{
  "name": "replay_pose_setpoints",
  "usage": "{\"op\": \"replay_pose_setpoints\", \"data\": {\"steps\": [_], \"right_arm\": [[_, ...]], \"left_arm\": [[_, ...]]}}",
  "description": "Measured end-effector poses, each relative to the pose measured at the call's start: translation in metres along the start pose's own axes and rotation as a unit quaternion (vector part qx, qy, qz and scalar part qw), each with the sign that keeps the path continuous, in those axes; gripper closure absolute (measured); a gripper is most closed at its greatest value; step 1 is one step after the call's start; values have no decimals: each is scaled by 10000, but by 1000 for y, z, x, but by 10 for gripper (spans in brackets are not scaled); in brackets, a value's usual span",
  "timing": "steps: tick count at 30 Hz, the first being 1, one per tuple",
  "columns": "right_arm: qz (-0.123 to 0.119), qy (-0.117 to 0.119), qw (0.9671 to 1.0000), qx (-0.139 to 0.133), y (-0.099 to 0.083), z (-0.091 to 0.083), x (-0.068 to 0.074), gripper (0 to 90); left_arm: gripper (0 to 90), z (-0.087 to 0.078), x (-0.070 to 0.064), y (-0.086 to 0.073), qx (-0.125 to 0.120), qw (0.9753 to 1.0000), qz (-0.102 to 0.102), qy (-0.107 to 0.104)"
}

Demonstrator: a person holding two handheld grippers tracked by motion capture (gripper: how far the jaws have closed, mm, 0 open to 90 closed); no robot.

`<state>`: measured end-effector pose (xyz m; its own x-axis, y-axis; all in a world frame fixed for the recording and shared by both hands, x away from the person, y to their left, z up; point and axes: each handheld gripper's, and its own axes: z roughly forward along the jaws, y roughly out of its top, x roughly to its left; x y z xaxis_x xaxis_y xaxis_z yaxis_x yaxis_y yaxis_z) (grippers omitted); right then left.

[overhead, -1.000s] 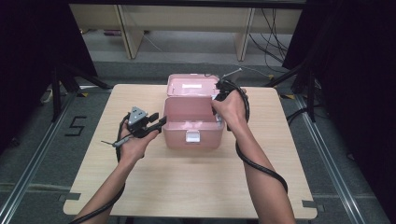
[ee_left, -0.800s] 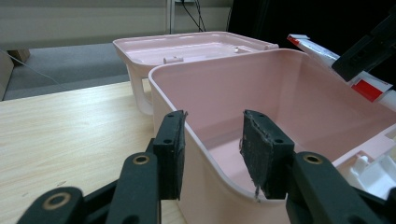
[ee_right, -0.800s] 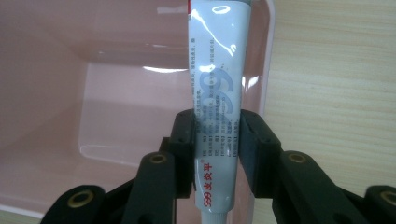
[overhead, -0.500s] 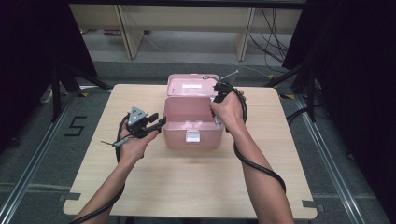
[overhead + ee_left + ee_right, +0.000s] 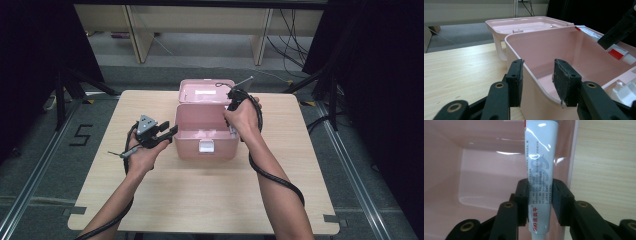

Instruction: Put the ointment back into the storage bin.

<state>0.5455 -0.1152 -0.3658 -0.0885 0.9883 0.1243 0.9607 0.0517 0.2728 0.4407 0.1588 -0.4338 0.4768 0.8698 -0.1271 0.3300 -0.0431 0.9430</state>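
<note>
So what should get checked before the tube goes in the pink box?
1. Lid of the pink plastic box folded back, out of the way: ok.
2. Right gripper shut on the white ointment tube: ok.
3. Tube over the box's opening, not over the light wooden table: ok, near the right wall.
4. Left gripper steadying the box, one jaw either side of its left wall: ok; jaws not clamped.
5. Room inside the box: ok, bottom looks bare.
6. Tube cap closed: cannot tell.

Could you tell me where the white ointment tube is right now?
The white ointment tube is clamped in the right hand-held gripper, above the right side of the open pink box.
</note>
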Motion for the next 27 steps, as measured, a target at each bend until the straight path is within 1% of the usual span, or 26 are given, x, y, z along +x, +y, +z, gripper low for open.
{"op": "replay_pose_setpoints", "data": {"steps": [2,3,5,6,9,10,11,13,14,15,16,17,18,19,20,21,22,23,24,25,26,27], "right_arm": [[16,37,10000,29,-1,-1,1,693],[-70,58,10000,-2,0,0,-1,693],[12,2,10000,33,0,-1,1,693],[69,24,10000,39,0,0,1,693],[74,-32,10000,52,1,0,2,693],[229,8,9997,79,1,0,4,693],[106,-20,9999,59,1,0,3,693],[47,-18,9999,99,1,-1,3,693],[88,-54,9999,130,1,-1,4,693],[50,-77,9999,124,1,0,4,693],[-87,-91,9999,71,1,0,4,693],[4,-107,9999,111,1,0,6,693],[38,-148,9998,133,2,0,7,693],[19,-180,9997,144,2,1,7,693],[67,-175,9997,163,2,0,8,693],[11,-168,9997,153,2,1,8,693],[-138,-129,9997,122,2,1,6,693],[-19,-98,9998,150,2,1,8,693],[25,-160,9997,170,2,1,9,693],[29,-153,9997,175,3,1,9,693],[-64,-135,9998,157,2,1,9,693],[-9,-144,9997,220,2,0,11,693]], "left_arm": [[590,0,0,0,1,10000,-3,-4],[589,0,0,0,1,10000,-1,-3],[589,0,0,0,-1,10000,-5,-6],[589,0,0,0,-3,10000,-3,-4],[589,0,0,0,-5,10000,1,-4],[590,0,0,0,-4,10000,3,-4],[589,0,0,0,-3,10000,5,-4],[589,0,0,0,-4,10000,8,-2],[589,0,0,0,-7,10000,1,-2],[589,0,0,0,-5,10000,-3,-2],[590,0,0,0,-2,10000,-5,-4],[590,0,0,0,-3,10000,-10,-5],[589,0,0,0,-5,10000,-17,-7],[590,0,0,-1,0,10000,-15,-9],[589,0,0,-1,2,10000,-18,-3],[590,0,0,-1,2,10000,-18,1],[589,0,0,-1,1,10000,-21,5],[590,0,0,-1,-1,10000,-28,6],[590,0,1,-1,-2,10000,-16,8],[590,0,1,-1,-1,10000,-15,9],[590,0,1,-1,-4,10000,-17,9],[590,0,1,-1,-5,10000,-17,8]]}}
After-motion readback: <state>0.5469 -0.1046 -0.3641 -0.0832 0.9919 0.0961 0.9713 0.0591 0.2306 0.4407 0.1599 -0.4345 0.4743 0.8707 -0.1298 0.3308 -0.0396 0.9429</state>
